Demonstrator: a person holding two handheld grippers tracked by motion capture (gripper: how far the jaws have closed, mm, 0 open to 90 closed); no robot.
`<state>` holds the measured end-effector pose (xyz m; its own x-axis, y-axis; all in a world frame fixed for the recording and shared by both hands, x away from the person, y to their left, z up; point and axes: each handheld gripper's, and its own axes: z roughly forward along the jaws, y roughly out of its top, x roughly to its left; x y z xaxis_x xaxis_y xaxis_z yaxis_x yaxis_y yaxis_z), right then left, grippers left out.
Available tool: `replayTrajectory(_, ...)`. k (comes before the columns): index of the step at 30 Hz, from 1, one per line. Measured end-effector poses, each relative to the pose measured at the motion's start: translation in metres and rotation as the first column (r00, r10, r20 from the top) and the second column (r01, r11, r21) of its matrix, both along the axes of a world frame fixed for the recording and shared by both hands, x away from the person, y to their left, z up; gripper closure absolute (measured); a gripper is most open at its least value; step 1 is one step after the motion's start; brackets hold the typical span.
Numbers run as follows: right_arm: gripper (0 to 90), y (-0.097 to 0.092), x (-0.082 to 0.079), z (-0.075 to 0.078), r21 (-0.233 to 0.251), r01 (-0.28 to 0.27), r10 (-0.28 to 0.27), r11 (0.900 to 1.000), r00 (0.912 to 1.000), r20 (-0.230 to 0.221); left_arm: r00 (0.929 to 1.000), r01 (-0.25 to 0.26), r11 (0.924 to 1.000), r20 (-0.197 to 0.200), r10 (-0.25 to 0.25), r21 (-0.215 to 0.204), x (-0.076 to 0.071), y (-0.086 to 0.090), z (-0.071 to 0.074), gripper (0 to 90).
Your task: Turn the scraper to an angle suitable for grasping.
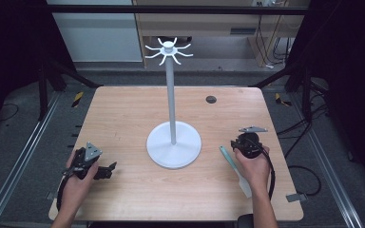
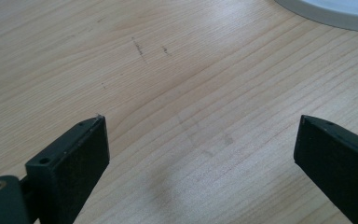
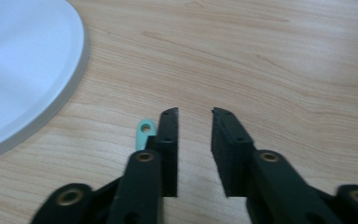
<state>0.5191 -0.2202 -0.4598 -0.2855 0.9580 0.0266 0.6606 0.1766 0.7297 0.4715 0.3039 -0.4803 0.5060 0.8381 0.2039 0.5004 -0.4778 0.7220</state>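
A spatula [image 1: 233, 164] with a teal handle and a white blade lies on the table beside the person's right hand. My right gripper [image 1: 240, 141] sits just right of its handle end. In the right gripper view the teal handle tip [image 3: 145, 130], with its hanging hole, lies outside the left jaw. The right gripper [image 3: 194, 113] has a narrow gap with nothing in it. A white hook stand [image 1: 171, 95] rises from a round base [image 1: 173, 145] at the table's middle. My left gripper [image 1: 107, 170] rests at the front left; in its own view, the left gripper [image 2: 200, 121] is wide open over bare wood.
The wooden table [image 1: 123, 114] has a small dark round cap [image 1: 211, 99] at the back right. The stand's base rim shows at the top right of the left gripper view [image 2: 335, 11] and at the left of the right gripper view [image 3: 23, 70]. Dark frame bars flank the table.
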Motion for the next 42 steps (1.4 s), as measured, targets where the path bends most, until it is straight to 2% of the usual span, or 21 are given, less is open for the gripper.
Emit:
replayTrajectory(3,82.3,0.001,-0.003,-0.003,-0.014,-0.015,0.015,0.9998,0.9997,0.017,1.0000,0.008,0.9999,-0.003,-0.008,0.007,0.000,-0.002,0.000,3.0)
replayTrajectory(4,85.1,0.003,-0.005,-0.007,-0.028,-0.040,0.040,0.9988,0.9992,0.005,1.0000,0.009,0.9999,-0.002,-0.009,0.009,0.000,-0.003,-0.001,3.0)
replayTrajectory(10,90.0,0.010,-0.010,-0.010,-0.060,-0.072,0.071,0.9956,0.9974,-0.009,1.0000,0.008,0.9999,0.001,-0.008,0.006,0.000,-0.003,0.000,2.9)
replayTrajectory(16,90.0,0.013,-0.006,-0.018,-0.072,-0.079,0.075,0.9943,0.9960,-0.049,1.0000,0.005,1.0000,0.006,-0.005,0.001,0.000,-0.003,0.001,2.9)
replayTrajectory(25,90.0,0.017,-0.002,-0.022,-0.078,-0.079,0.073,0.9938,0.9943,-0.078,1.0000,0.002,1.0000,0.008,-0.002,0.001,0.000,-0.003,0.000,2.9)
replayTrajectory(42,90.0,0.018,0.002,-0.027,-0.073,-0.078,0.070,0.9943,0.9922,-0.103,1.0000,0.005,1.0000,0.007,-0.005,-0.001,0.000,-0.003,0.001,2.9)
